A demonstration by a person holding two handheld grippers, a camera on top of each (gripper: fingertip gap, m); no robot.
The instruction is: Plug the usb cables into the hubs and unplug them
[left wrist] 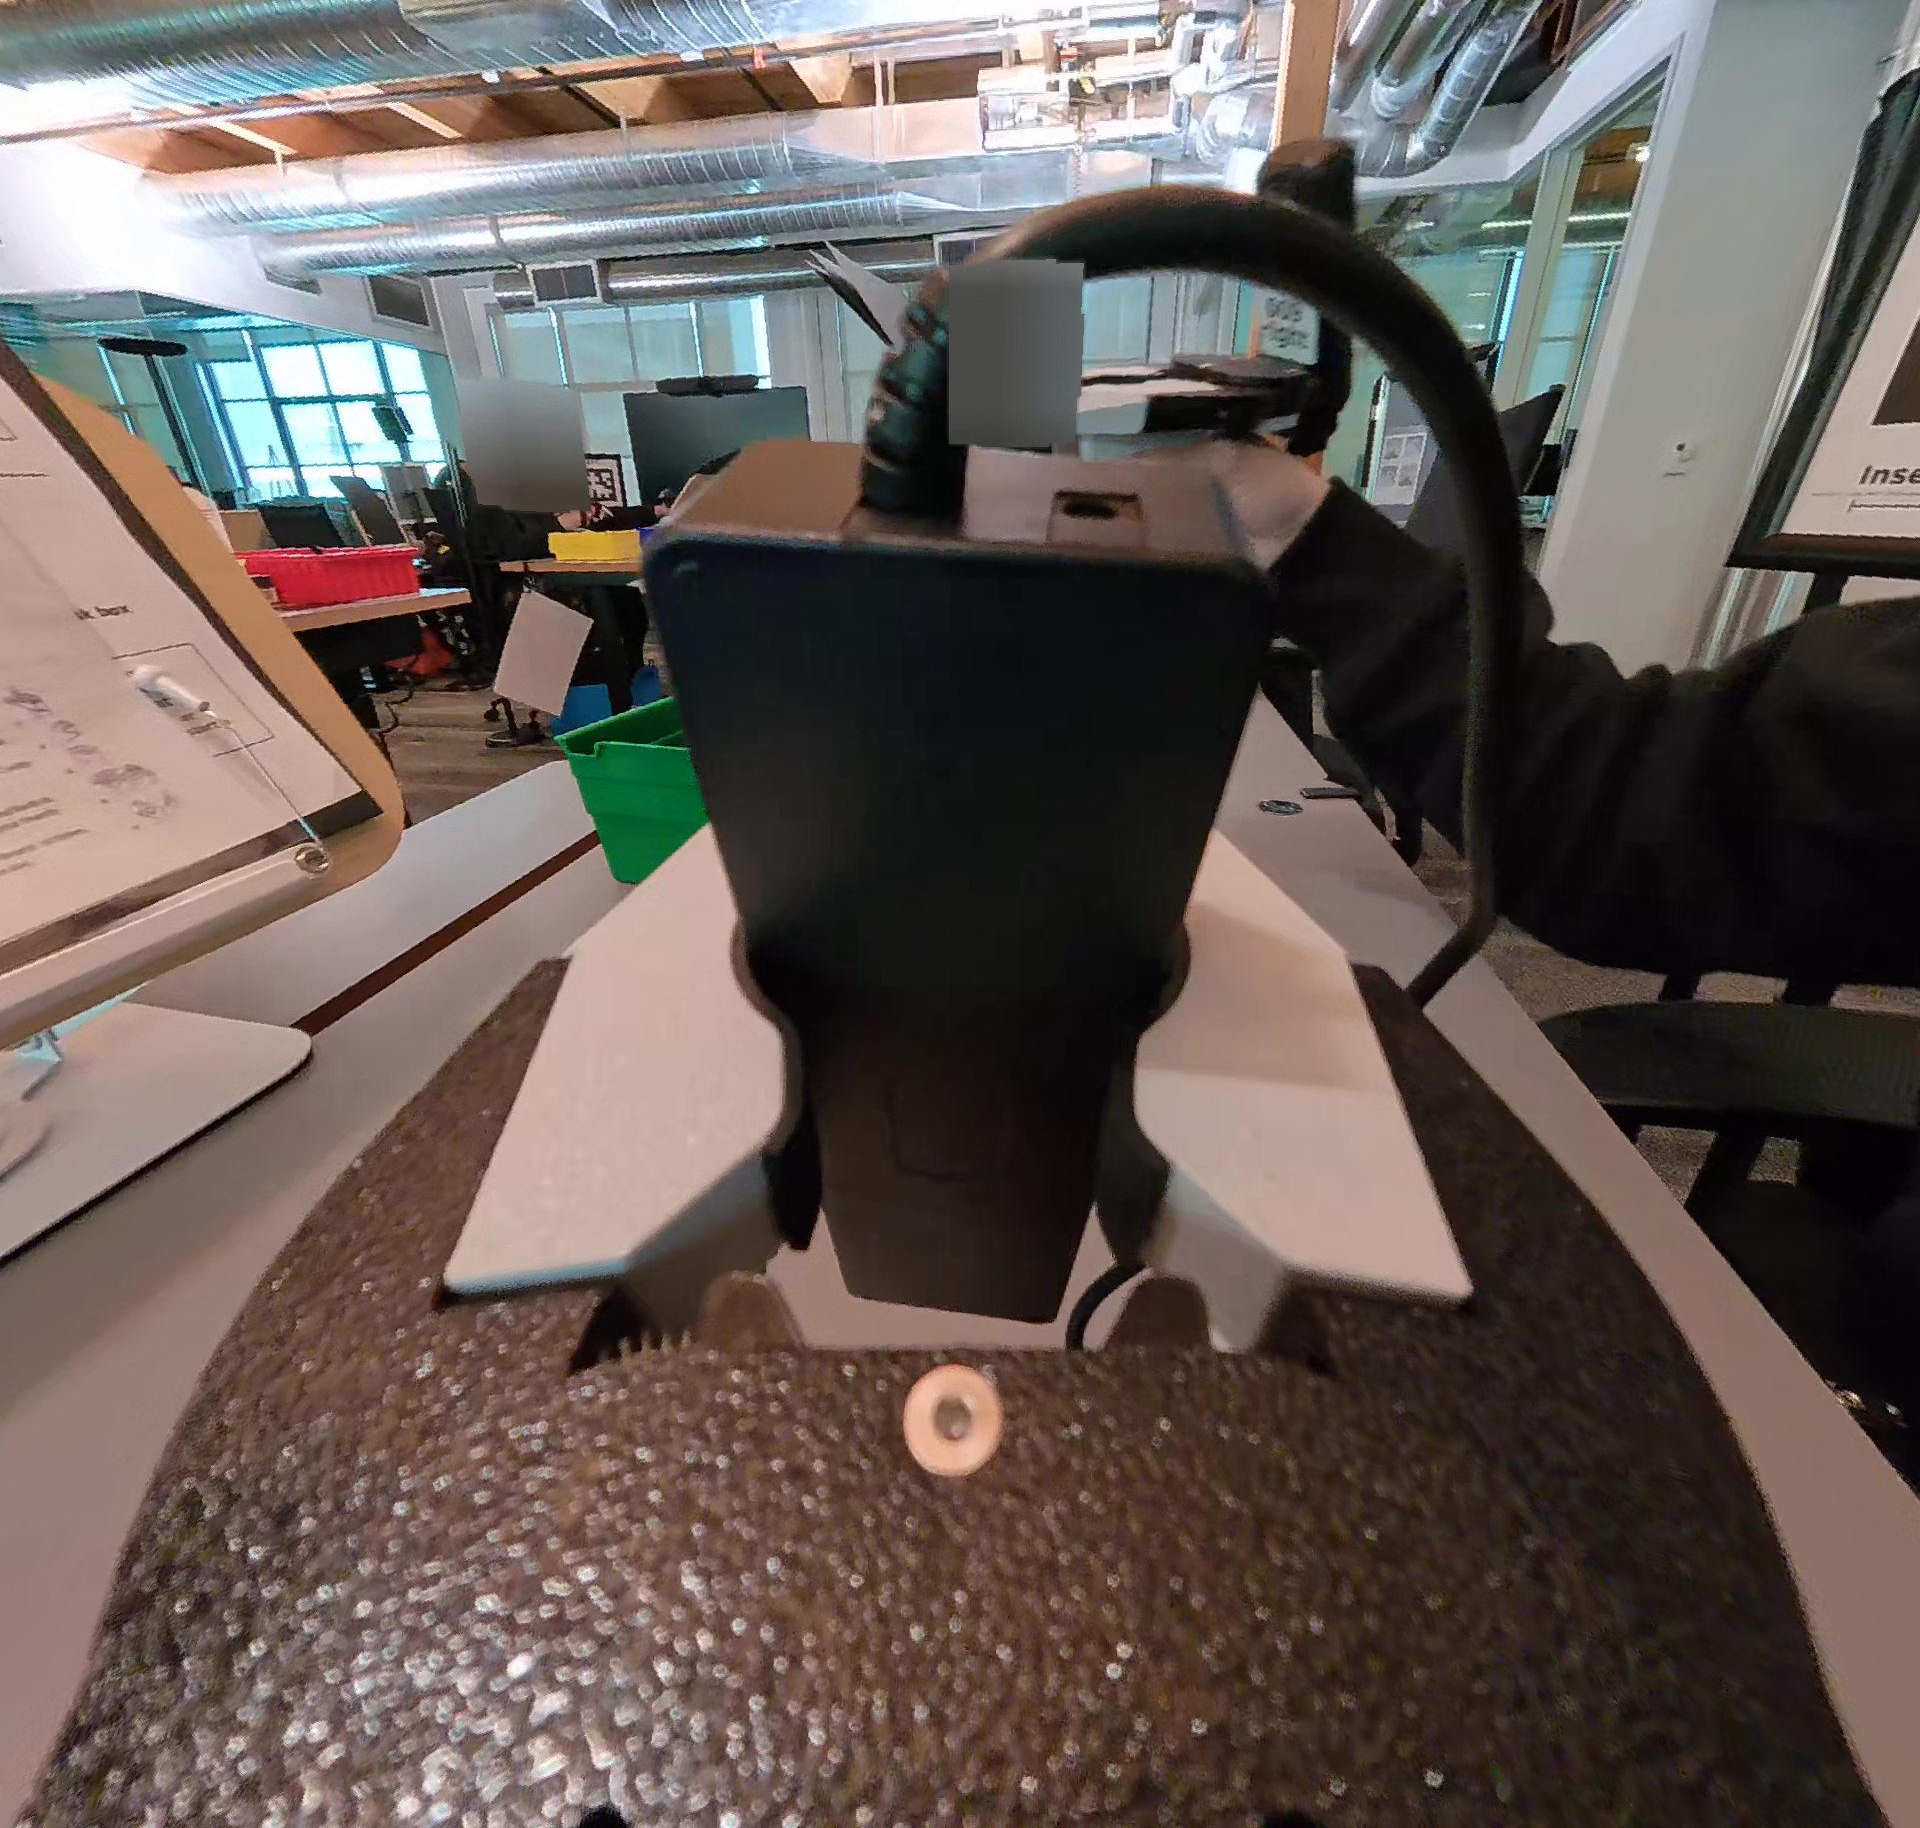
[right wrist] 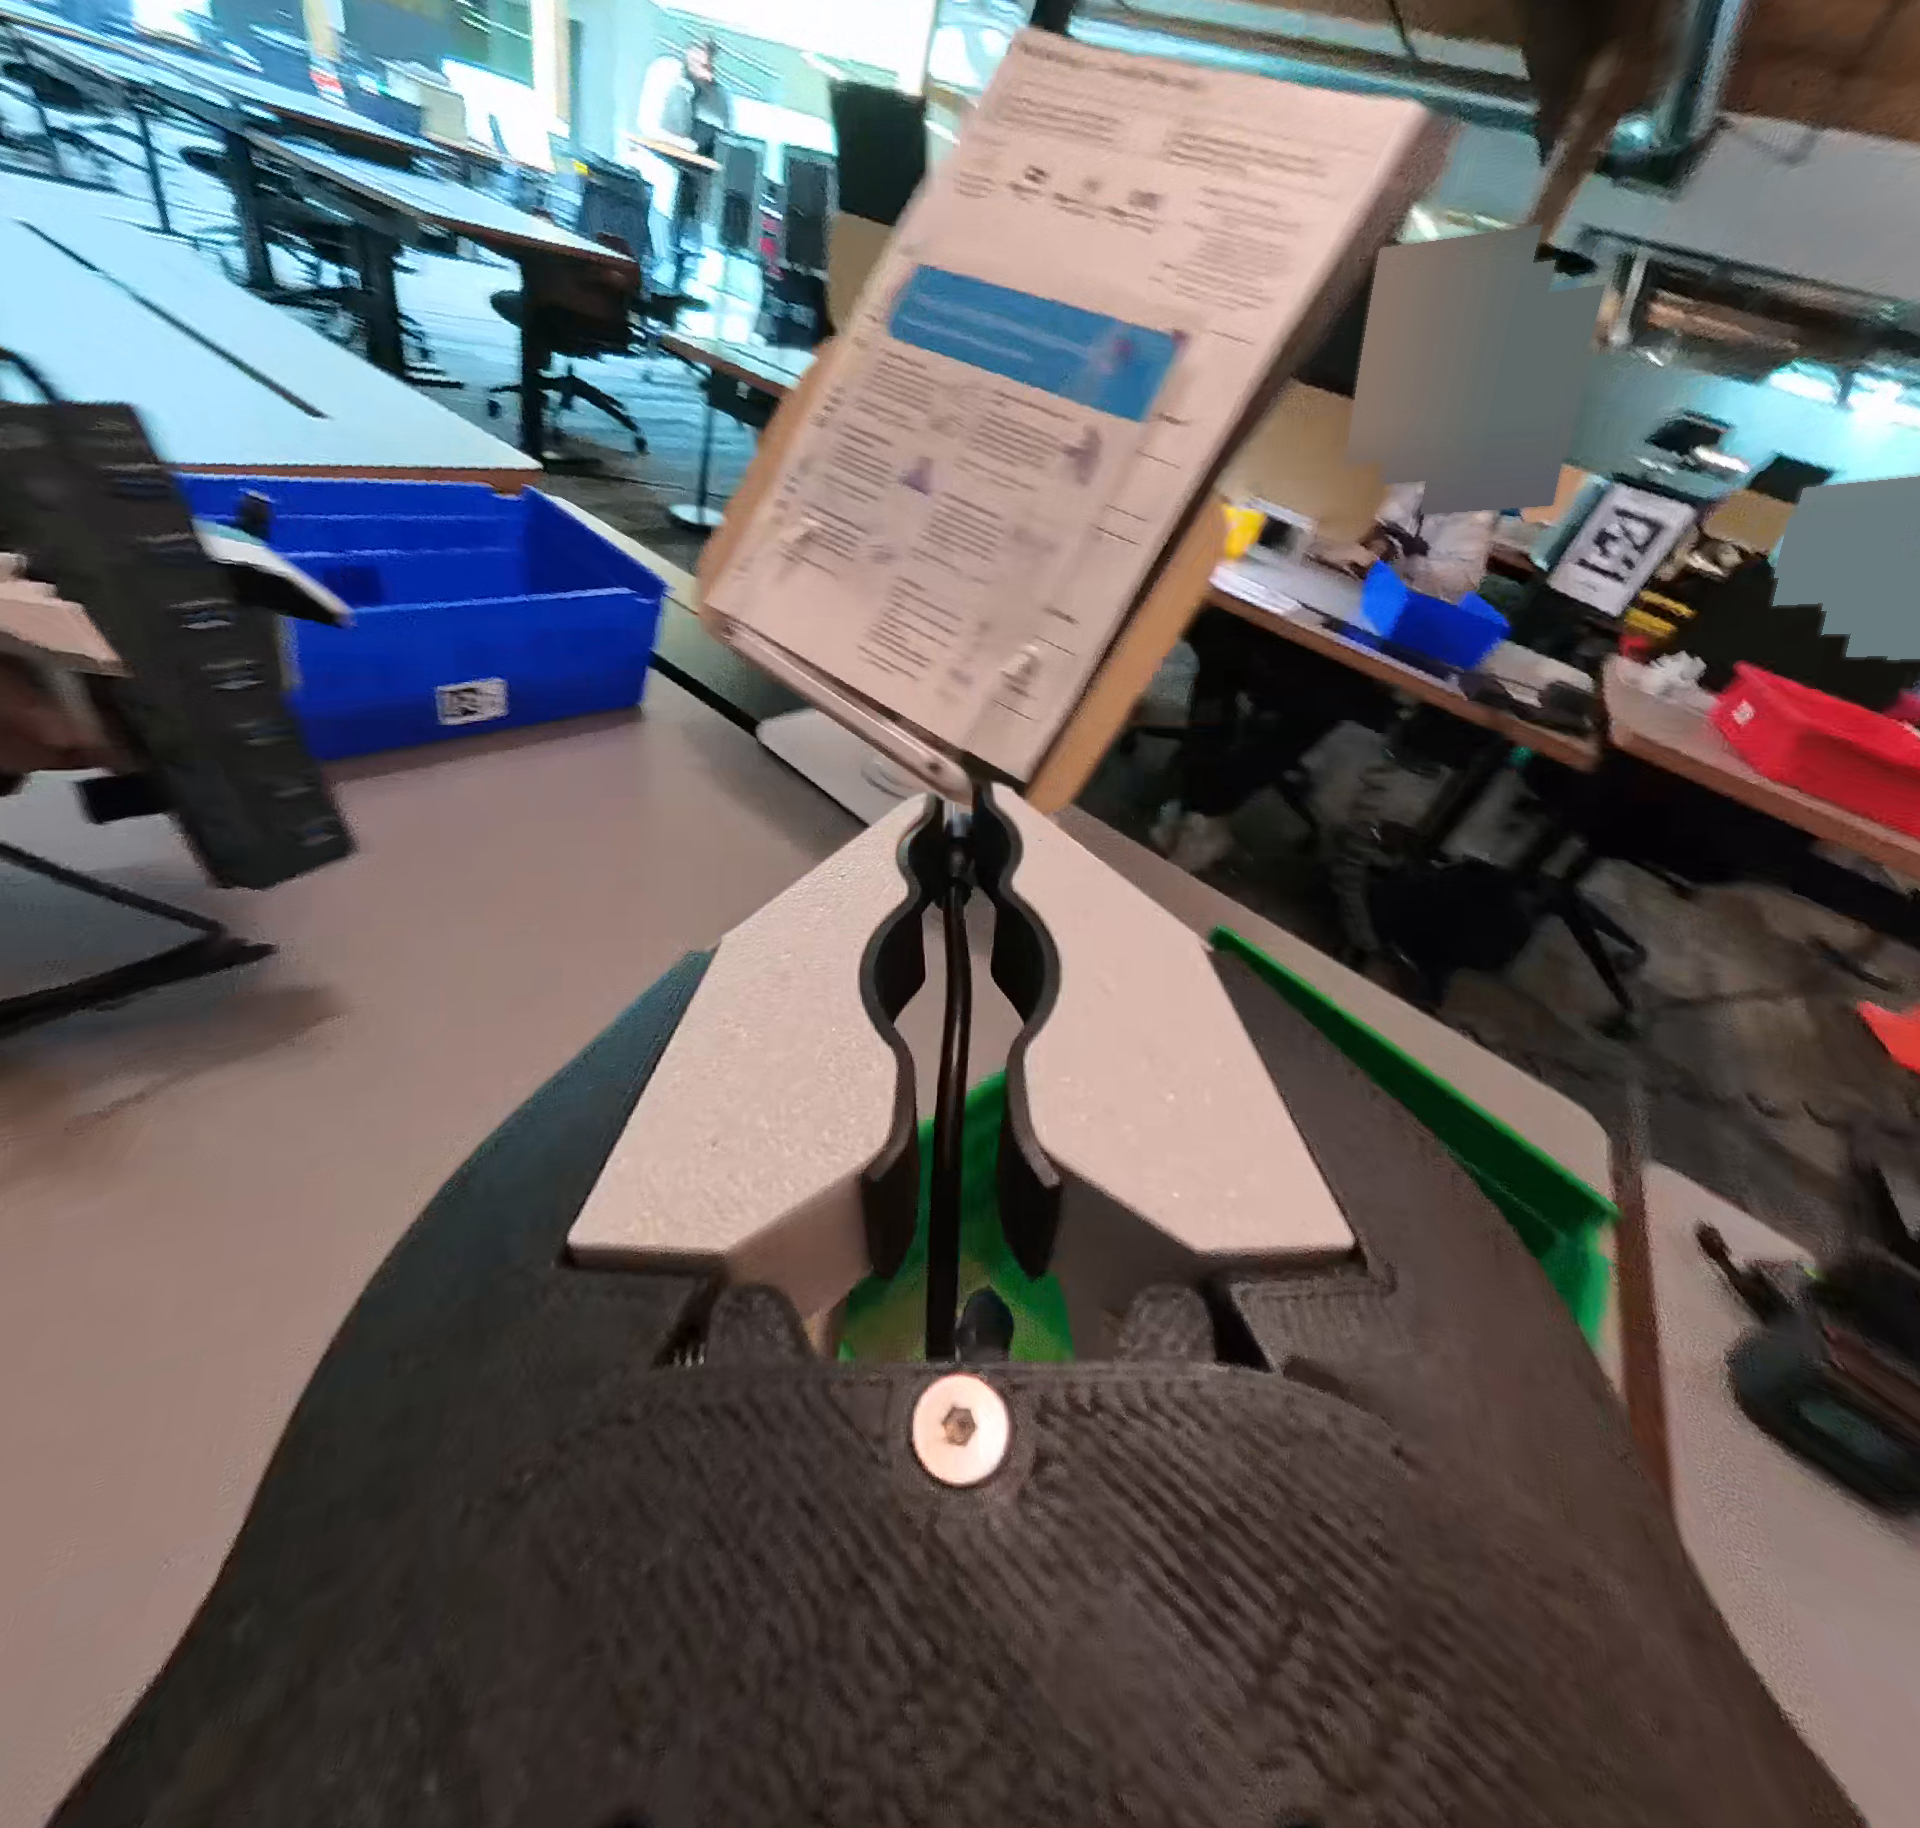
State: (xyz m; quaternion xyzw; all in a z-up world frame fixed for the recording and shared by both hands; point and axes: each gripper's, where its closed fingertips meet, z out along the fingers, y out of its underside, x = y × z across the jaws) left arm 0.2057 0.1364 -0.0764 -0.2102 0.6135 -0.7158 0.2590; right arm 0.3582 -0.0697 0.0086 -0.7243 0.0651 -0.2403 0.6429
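Observation:
My left gripper (left wrist: 961,957) is shut on a black USB hub (left wrist: 956,739) and holds it up off the table, end-on to the camera. A ribbed black plug (left wrist: 904,417) sits in the hub's far end. A black cable (left wrist: 1455,448) arcs from there over to the right and down. In the right wrist view my right gripper (right wrist: 956,843) is shut on a thin black cable (right wrist: 951,1051) that runs back between its fingers. The hub (right wrist: 197,656) shows at the far left, apart from the right gripper, with a row of ports on its face.
A blue bin (right wrist: 468,615) stands on the grey table (right wrist: 520,947) behind the hub. A green bin (left wrist: 634,791) sits at the table edge, also below my right gripper (right wrist: 1455,1134). A tilted document stand (right wrist: 1039,428) is straight ahead. A dark sleeve (left wrist: 1662,791) reaches in at right.

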